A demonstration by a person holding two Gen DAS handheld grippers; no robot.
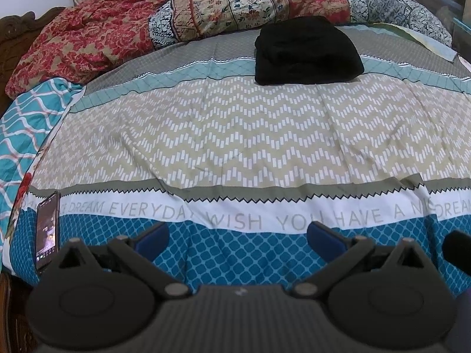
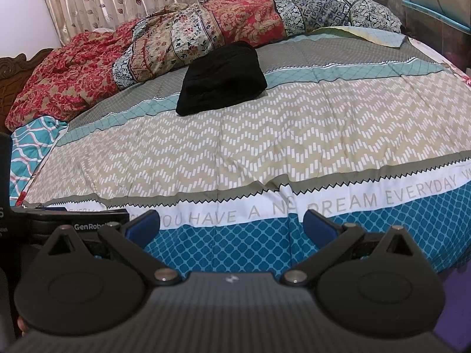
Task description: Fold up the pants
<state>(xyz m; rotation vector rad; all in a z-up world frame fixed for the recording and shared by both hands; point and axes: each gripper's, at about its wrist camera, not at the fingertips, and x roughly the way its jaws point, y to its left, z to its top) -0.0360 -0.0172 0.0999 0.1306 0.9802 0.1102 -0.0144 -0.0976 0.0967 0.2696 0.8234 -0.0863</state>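
- Two fisheye views look forward across a bed (image 1: 235, 135) covered with a patterned bedspread: chevron bands, teal lattice and a white strip of printed words.
- The pants (image 1: 307, 51), black, sit as a compact folded bundle in the upper centre-right of the left wrist view, at the far part of the bedspread, just in front of a heaped floral quilt (image 1: 250, 3).
- In the right wrist view the same pants (image 2: 220, 79) appear upper centre-left, again just beside the quilt (image 2: 206, 35).
- The left gripper (image 1: 238, 235) is at the bottom of its frame, blue pads spread wide, holding nothing, well apart from the pants.
- The right gripper (image 2: 231, 226) is likewise at the bottom of its frame, fingers parted and empty.
- A phone (image 1: 47, 235) stands at the lower left of the left wrist view, by the bed's near edge.
- Judgement: the pants look already folded into a neat stack, so the folding seems finished, or nearly so, with both grippers clear of the cloth.
- Any next move would call only for a check that the bundle lies tidy; a further fold would need a long reach across the bed.
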